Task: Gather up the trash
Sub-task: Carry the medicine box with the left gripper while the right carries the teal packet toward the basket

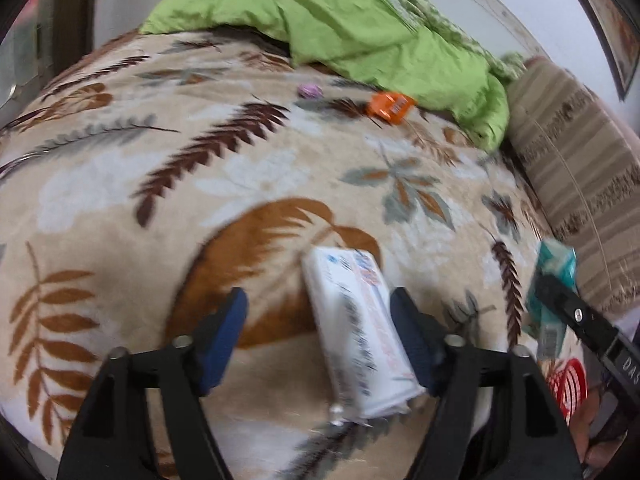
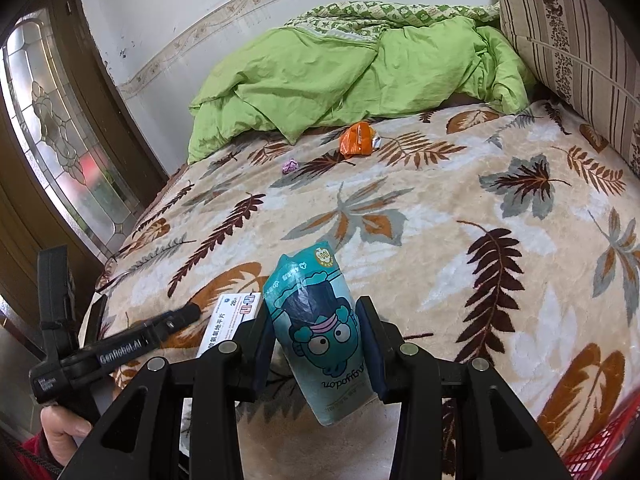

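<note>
While the right gripper (image 2: 316, 344) clenches a teal cartoon packet (image 2: 320, 336), the left gripper (image 1: 320, 340) stands released — a white medicine box (image 1: 356, 332) lies between its jaws on the leaf-patterned blanket (image 2: 460, 208).

My left claw (image 1: 318, 340) and right claw (image 2: 316, 348) are black frames with silver bolts, dark blue pads (image 1: 222, 340), white "GenRobot.AI" lettering; red sleeve (image 2: 34, 454).

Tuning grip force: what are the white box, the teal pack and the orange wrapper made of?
White box: matte printed card, going by its crisp edges. Teal pack: glossy plastic film, sheen and creases. Orange wrapper: crumpled film, likely foil-lined given the silvery torn edge.
</note>
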The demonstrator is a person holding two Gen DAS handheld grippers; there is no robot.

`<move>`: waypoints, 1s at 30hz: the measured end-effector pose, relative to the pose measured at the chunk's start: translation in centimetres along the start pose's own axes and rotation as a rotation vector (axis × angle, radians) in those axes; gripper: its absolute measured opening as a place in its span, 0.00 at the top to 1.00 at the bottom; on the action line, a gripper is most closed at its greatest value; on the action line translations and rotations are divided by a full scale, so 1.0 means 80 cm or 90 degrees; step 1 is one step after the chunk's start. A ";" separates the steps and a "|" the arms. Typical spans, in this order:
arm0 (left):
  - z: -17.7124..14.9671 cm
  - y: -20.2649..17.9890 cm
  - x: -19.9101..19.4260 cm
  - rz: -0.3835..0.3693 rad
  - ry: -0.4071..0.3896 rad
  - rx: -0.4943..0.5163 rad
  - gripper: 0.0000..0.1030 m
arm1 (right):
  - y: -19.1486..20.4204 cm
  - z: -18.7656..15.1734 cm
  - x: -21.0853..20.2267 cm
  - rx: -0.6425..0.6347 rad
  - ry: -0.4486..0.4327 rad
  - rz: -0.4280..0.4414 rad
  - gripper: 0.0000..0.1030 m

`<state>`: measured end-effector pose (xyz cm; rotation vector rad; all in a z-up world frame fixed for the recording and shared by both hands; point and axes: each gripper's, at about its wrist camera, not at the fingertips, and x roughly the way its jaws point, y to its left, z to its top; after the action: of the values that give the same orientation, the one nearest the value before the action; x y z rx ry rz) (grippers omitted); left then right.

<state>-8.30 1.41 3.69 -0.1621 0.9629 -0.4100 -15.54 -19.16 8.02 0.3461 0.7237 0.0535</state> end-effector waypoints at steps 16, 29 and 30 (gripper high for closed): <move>-0.010 -0.042 0.043 0.121 0.028 0.111 0.45 | -0.007 0.003 -0.004 0.015 -0.008 0.009 0.59; -0.001 -0.037 -0.007 0.147 -0.099 0.100 0.47 | -0.007 0.003 -0.006 0.013 -0.011 0.005 0.59; 0.000 -0.038 -0.009 0.153 -0.107 0.105 0.47 | -0.006 0.003 -0.006 0.012 -0.011 0.005 0.59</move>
<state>-9.49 -1.08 5.18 0.0683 0.7679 -0.2483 -15.77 -19.79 8.37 0.3669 0.7058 0.0503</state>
